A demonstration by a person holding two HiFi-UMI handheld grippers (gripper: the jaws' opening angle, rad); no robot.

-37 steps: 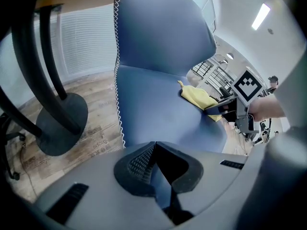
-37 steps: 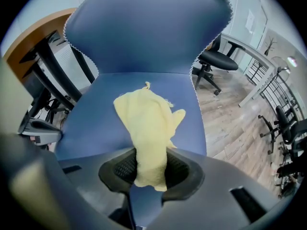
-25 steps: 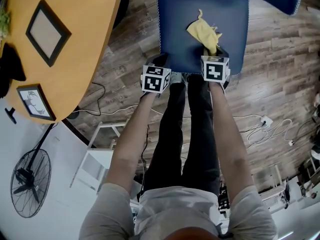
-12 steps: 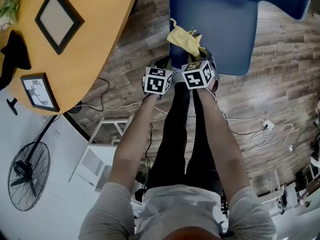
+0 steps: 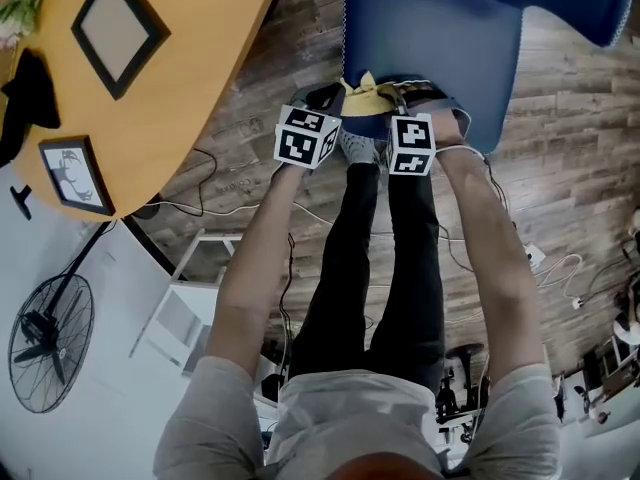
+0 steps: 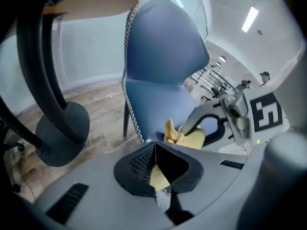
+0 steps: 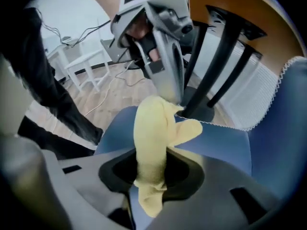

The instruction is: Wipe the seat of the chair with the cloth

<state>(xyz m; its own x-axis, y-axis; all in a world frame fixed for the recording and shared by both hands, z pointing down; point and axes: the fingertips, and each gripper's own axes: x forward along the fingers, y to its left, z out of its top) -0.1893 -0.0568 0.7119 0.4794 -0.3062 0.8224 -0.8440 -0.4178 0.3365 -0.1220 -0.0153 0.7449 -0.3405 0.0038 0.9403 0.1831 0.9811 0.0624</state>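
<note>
Shifted since earlier to the 6 o'clock edge of the chair seat (image 5: pixel 440 38): cloth (image 5: pixel 366 95). Clamped on it at opposite ends: left gripper (image 6: pixel 154 150), right gripper (image 7: pixel 151 176).

A wood plank floor (image 5: pixel 560 168) lay beneath the fingers (image 5: pixel 322 96). Left of them stood a rounded wooden table (image 5: pixel 205 53) bearing two picture frames (image 5: pixel 118 30); farther back on that side, a black fan (image 5: pixel 45 343) and white stool (image 5: pixel 190 303). Ahead hung window blinds (image 6: pixel 91 51), a strip light (image 6: pixel 250 19) glowing above
</note>
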